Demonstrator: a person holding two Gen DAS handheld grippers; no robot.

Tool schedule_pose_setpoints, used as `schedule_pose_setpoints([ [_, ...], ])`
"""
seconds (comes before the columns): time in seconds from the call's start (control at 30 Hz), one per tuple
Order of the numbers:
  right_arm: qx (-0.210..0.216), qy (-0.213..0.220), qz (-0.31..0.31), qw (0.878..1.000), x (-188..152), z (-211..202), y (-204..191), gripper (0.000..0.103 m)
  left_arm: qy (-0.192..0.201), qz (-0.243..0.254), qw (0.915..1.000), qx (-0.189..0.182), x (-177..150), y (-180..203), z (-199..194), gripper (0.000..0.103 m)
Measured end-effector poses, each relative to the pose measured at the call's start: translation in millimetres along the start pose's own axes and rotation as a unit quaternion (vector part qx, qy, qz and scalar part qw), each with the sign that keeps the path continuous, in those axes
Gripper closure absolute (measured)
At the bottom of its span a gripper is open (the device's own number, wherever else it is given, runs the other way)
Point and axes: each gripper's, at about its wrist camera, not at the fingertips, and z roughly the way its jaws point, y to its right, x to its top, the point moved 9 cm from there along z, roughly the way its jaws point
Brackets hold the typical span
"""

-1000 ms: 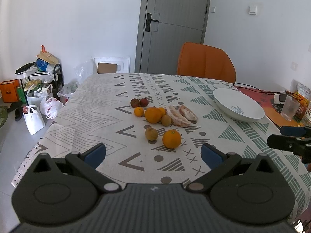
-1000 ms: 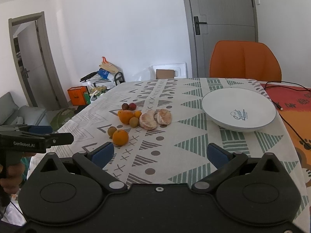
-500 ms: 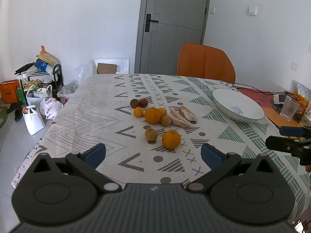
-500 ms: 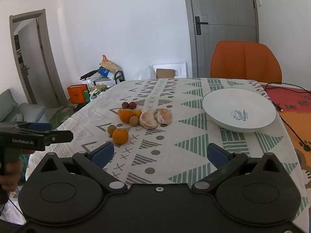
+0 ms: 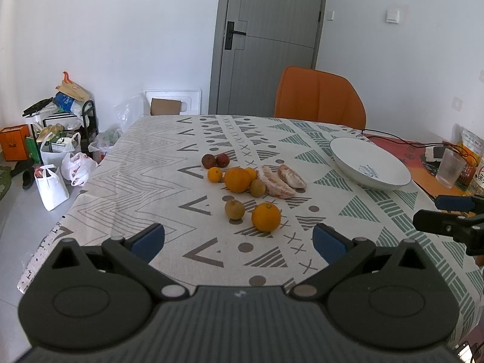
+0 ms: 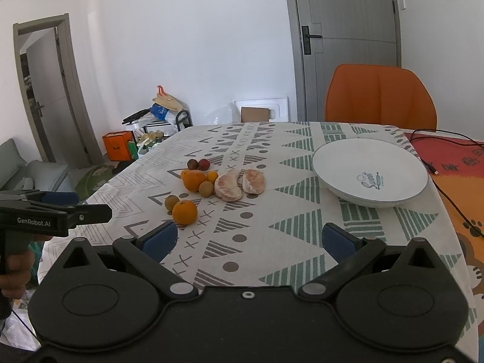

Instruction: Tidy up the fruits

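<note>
A cluster of fruit lies mid-table: a near orange [image 5: 266, 217] beside a brown kiwi [image 5: 234, 209], a bigger orange [image 5: 237, 179], two peeled pomelo pieces [image 5: 275, 184], small mandarins and two dark red fruits [image 5: 215, 160]. The same near orange [image 6: 184, 212] and pomelo pieces [image 6: 229, 187] show in the right wrist view. An empty white bowl [image 5: 369, 163] [image 6: 370, 169] stands to the right. My left gripper [image 5: 239, 240] is open and empty, short of the near orange. My right gripper [image 6: 248, 237] is open and empty above the cloth.
A patterned cloth [image 5: 169, 181] covers the table. An orange chair [image 5: 319, 98] stands at the far side. A plastic cup [image 5: 451, 168], cables and packets sit at the right edge. Bags and boxes [image 5: 54, 163] crowd the floor at left.
Both grippers have shifted only slightly; the view has barely drifted. The fruit and bowl have not moved.
</note>
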Motion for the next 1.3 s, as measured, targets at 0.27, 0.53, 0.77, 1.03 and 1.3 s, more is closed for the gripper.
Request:
schedule_pose_setpoints([
  [0.27,0.004,-0.001,0.001,1.0,0,0,-2,0.0,0.001,0.0,1.0,0.0,0,0,0,0.0],
  [0.53,0.008,-0.001,0.001,1.0,0,4,-3,0.0,-0.001,0.001,1.0,-0.008,-1,1,1,0.0],
  [0.77,0.009,-0.01,-0.003,1.0,-2,14,-3,0.0,-0.002,-0.004,0.9999,-0.012,-2,-1,11,0.0],
  [1.03,0.008,-0.023,0.007,1.0,-4,33,3,0.0,-0.001,-0.012,0.9997,-0.023,-1,-2,29,0.002],
  [1.3,0.003,-0.03,0.015,0.999,-7,50,14,0.0,-0.004,-0.024,0.9992,-0.031,2,-5,51,0.024],
])
